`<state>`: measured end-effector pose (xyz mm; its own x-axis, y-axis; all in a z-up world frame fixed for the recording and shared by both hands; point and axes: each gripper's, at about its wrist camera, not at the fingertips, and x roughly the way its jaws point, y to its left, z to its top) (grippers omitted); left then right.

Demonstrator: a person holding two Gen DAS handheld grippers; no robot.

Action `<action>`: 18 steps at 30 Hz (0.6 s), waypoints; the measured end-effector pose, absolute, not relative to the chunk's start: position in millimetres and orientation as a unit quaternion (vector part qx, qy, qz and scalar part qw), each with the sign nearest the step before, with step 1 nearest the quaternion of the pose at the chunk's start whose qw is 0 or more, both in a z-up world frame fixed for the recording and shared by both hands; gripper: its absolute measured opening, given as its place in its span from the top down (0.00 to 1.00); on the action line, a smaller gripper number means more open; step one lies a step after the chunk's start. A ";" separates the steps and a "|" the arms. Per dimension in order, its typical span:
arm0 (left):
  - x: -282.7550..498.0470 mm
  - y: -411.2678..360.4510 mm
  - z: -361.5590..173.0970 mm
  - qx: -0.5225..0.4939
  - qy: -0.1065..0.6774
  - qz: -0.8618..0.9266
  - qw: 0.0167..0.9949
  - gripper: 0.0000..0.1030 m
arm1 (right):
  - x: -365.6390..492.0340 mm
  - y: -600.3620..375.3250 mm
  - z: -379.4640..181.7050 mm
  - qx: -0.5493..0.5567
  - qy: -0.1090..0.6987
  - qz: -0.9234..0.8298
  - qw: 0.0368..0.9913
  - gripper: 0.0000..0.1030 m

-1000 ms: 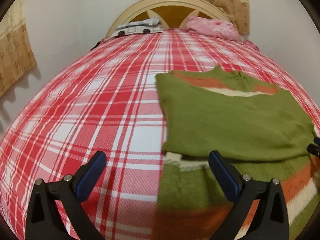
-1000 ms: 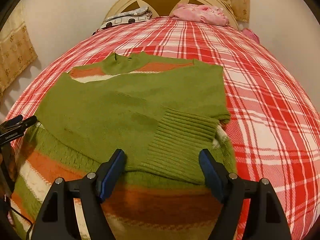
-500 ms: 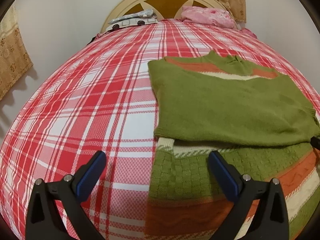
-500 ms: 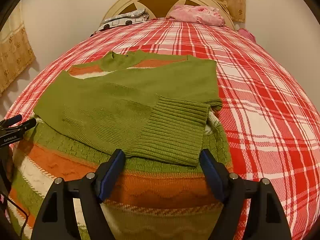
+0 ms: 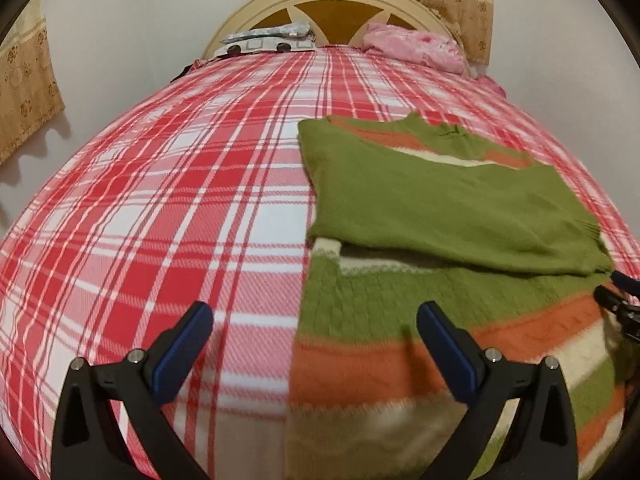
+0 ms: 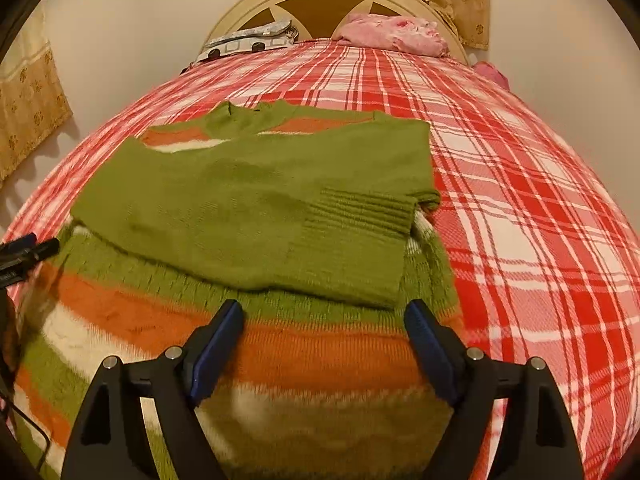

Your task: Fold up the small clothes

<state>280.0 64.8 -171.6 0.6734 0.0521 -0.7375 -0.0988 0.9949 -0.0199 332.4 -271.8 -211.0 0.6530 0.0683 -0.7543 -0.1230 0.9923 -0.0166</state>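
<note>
In the left wrist view, a curtain (image 5: 24,92) hangs at the far left edge. The red plaid bedspread (image 5: 180,208) fills the left and middle of the frame, running up to a cream headboard (image 5: 328,0) at the top, where a patterned pillow (image 5: 268,40) and a pink cloth (image 5: 412,50) lie. The left gripper (image 5: 314,350) sits at the bottom centre, released – its blue pads stand wide apart with nothing between them, one over plaid, the other over the sweater (image 5: 440,216). The sweater lies flat on the right half, green sleeves folded across its orange and cream stripes.

In the right wrist view, the left gripper's tips show at the left edge. The sweater (image 6: 256,200) spreads across left and centre, a ribbed cuff (image 6: 360,216) lying on top toward the right. The right gripper (image 6: 324,340) is at the bottom centre – its jaws are opening, nothing pinched, pads above the striped hem. Bare plaid (image 6: 540,220) fills the right side.
</note>
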 end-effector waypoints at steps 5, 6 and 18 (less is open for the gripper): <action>262.1 59.1 -166.7 -0.028 0.390 0.038 0.919 0.00 | 327.7 -273.4 -209.9 -0.027 0.416 0.050 0.907 0.19; 259.4 59.7 -165.4 -0.033 0.389 0.034 0.920 0.00 | 326.3 -273.4 -209.2 -0.025 0.417 0.048 0.908 0.19; 208.1 55.2 -172.8 -0.064 0.390 0.021 0.918 0.00 | 282.0 -262.3 -205.6 -0.032 0.415 0.063 0.907 0.19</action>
<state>208.1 55.2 -172.8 0.6944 -0.0120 -0.7195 -0.0884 0.9909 -0.1019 282.0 -262.3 -205.6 0.6479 0.0871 -0.7567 -0.1408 0.9900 -0.0066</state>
